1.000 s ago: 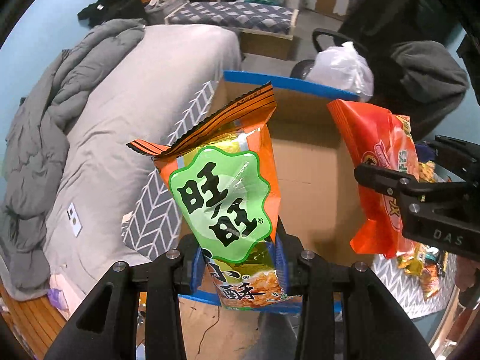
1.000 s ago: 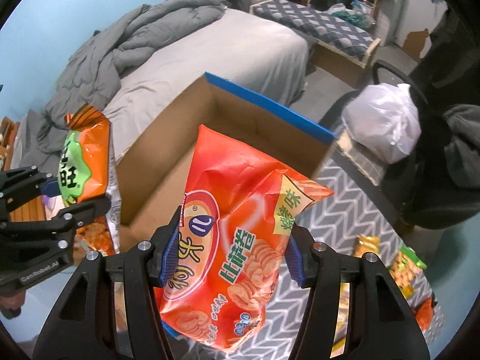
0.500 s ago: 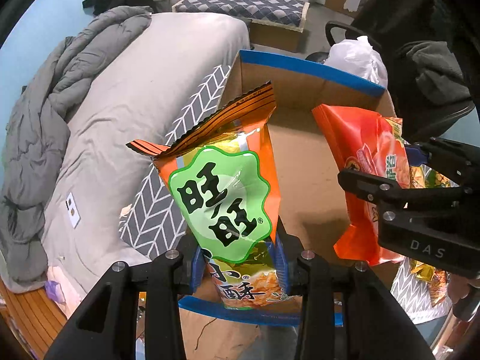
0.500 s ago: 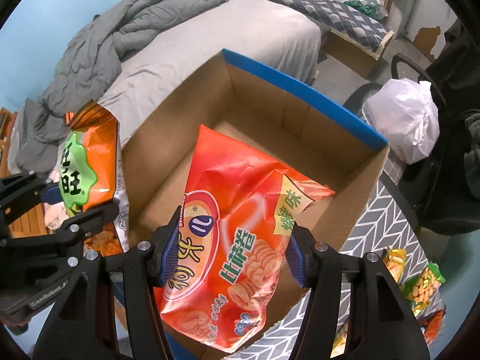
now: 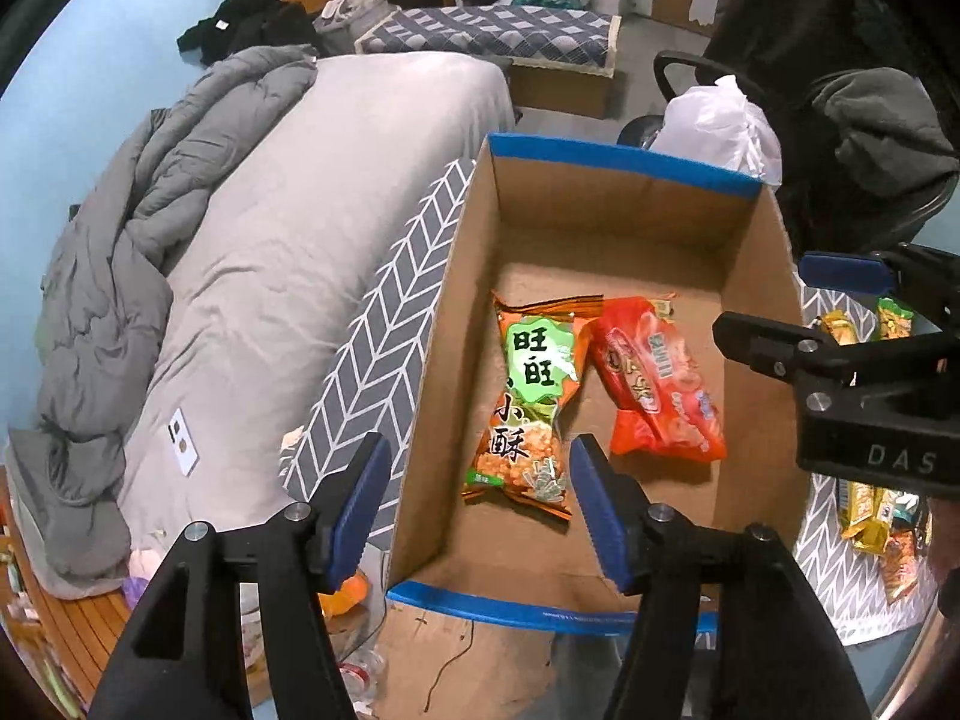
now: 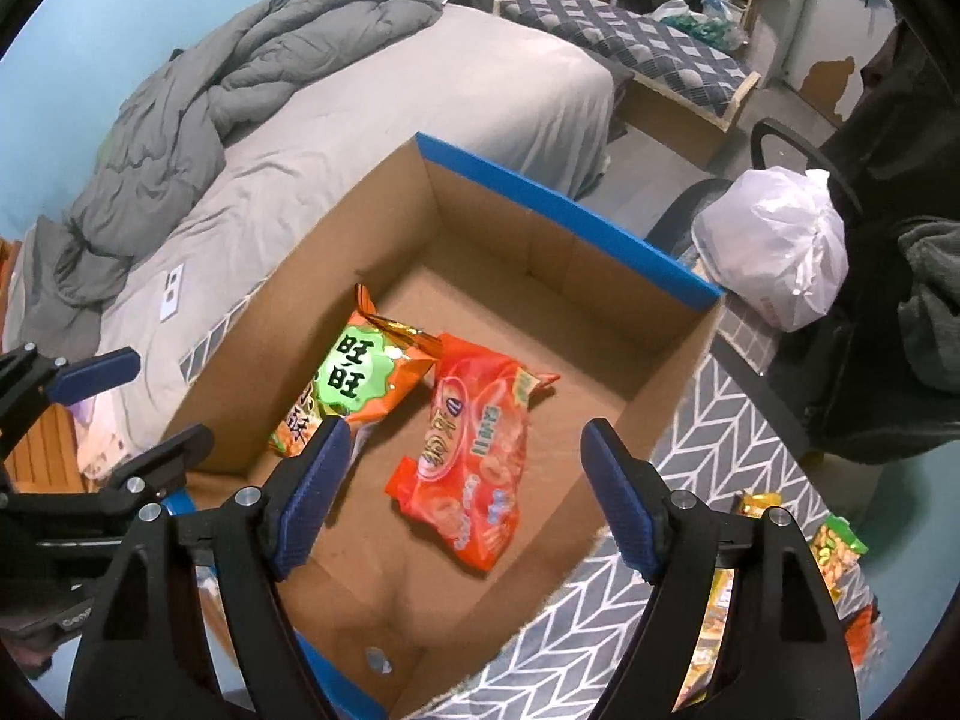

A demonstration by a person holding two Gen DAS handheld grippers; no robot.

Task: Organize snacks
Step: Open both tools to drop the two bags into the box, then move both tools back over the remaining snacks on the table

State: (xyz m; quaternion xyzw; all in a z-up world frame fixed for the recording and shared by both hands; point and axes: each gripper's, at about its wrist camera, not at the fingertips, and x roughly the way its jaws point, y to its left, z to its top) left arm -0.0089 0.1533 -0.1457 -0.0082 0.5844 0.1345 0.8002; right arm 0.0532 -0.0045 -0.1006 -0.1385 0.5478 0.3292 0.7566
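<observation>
Snacks are starting to collect in the open brown cardboard box with blue-taped rims (image 5: pixel 621 165), which stands on a grey mat with a white chevron pattern (image 6: pixel 606 630) beside a bed under a rumpled grey quilt (image 5: pixel 180 192). Two packets lie flat on the box floor, side by side and touching near their upper ends: the orange packet with a green badge and black characters (image 5: pixel 528 414) sits nearer the bed-side wall, and the red-orange biscuit packet with a round logo (image 5: pixel 657 384) lies just beside it on the other side. Both claws hang above the box, tilted steeply downward, and both have just been opening. The left gripper (image 5: pixel 480 504) now stands with its blue pads well apart and nothing between them; the orange packet is seen through the gap but lies below on the cardboard, free of the pads. The right gripper (image 6: pixel 462 492) is spread wider still, likewise empty, with the red-orange packet resting beneath it. So this pair looks delivered, and judging by how much bare cardboard shows around them, the box has plenty of room left. The job seems only partly done: more small yellow, green and orange snack packets (image 5: pixel 870 504) lie loose on the chevron mat outside the box, at the right edge of both views, and these would presumably be fetched next. How many remain I cannot tell, since the edge of the view cuts them off.
</observation>
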